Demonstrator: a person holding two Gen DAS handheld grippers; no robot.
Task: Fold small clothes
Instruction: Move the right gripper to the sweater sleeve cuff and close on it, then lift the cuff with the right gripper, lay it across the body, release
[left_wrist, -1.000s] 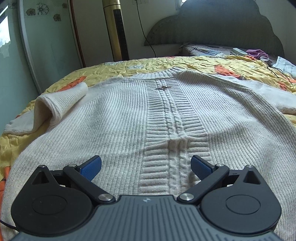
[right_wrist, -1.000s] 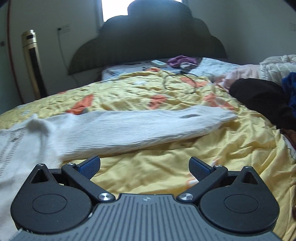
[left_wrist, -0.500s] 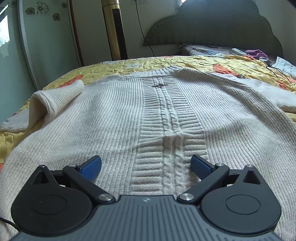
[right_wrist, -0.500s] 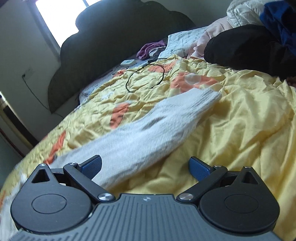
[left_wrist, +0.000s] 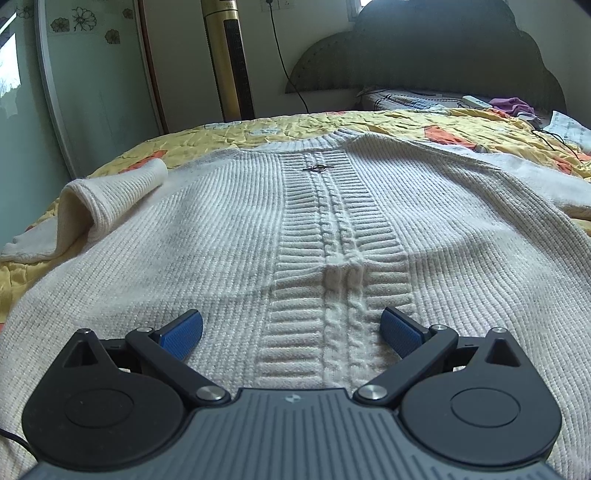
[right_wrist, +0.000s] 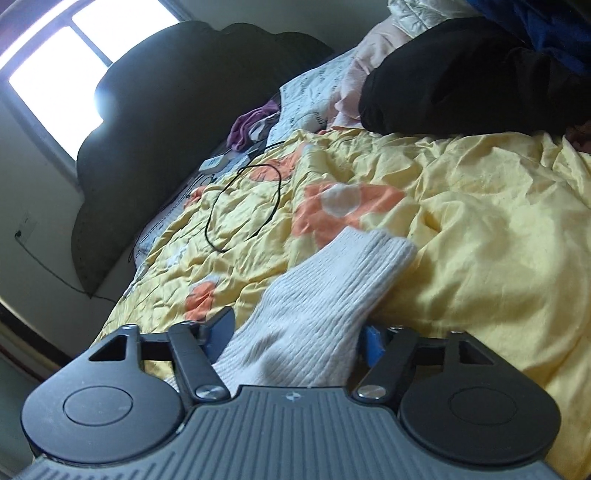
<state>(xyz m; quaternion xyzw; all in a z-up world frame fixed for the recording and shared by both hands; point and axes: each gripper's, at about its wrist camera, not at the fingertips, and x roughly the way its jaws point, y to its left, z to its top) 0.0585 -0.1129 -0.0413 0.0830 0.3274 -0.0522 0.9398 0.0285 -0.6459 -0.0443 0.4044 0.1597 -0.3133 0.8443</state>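
Note:
A cream knitted sweater (left_wrist: 221, 229) lies face up on the yellow bedspread (left_wrist: 258, 129), its cable-knit band running up the middle. Its left sleeve (left_wrist: 110, 199) is folded back on itself at the left edge. My left gripper (left_wrist: 291, 332) hovers open just over the sweater's lower middle, nothing between its blue pads. In the right wrist view the other sleeve (right_wrist: 332, 280) runs out across the bedspread (right_wrist: 480, 221) to its cuff. My right gripper (right_wrist: 295, 339) is rolled sideways and its jaws are closing. The sleeve bunches between them and both pads touch it.
A black cable loop (right_wrist: 243, 206) lies on the bedspread beyond the cuff. Dark clothes (right_wrist: 461, 85) are heaped at the far right, with a purple cloth (right_wrist: 251, 125) by the pillow. Behind stand the headboard (left_wrist: 424, 62) and a gold tower fan (left_wrist: 231, 59).
My right gripper swept right along the sleeve toward its cuff, rolled sideways, and its jaws narrowed onto the sleeve. The left gripper stayed open and hardly moved.

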